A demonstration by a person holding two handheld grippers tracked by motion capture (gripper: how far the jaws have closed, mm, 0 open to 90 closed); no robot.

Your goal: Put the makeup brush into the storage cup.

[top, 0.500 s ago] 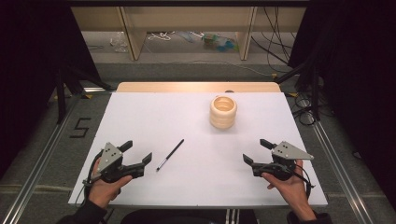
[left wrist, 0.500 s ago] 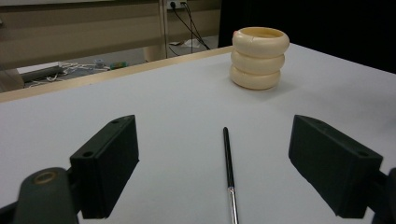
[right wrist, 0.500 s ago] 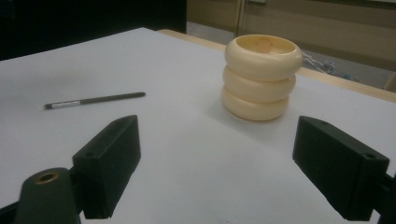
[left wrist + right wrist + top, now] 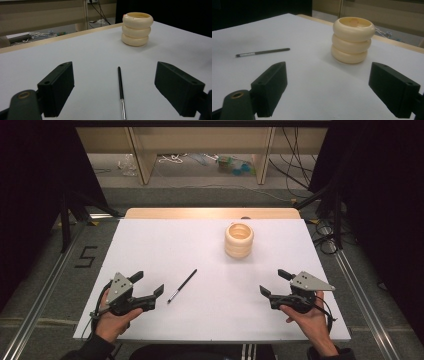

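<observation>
Resting at the near left corner of the white table (image 4: 165, 240), the left gripper (image 4: 149, 286) sits in a hand (image 4: 112, 317) with its jaws spread wide and nothing between them; in the left gripper view the two black jaws stand far apart with bare tabletop between. Just to the right of that gripper in the high view lies a thin black pen (image 4: 182, 285) with a silvery end, slanted so that the silvery end points toward the near edge and the black end toward the far right; it lies flat on the table, apart from both grippers, and in the left gripper view the pen (image 4: 121, 90) runs almost straight ahead between the jaw tips, a little beyond them. Farther right and toward the far edge stands a cream holder (image 4: 239, 240) shaped like three stacked rings, upright and open at the top, well apart from the pen. At the near right, the right gripper (image 4: 272, 283) is held in the other hand (image 4: 310, 320), jaws likewise released and empty, pointing toward the holder (image 4: 352, 40), which stands ahead of its jaws.
</observation>
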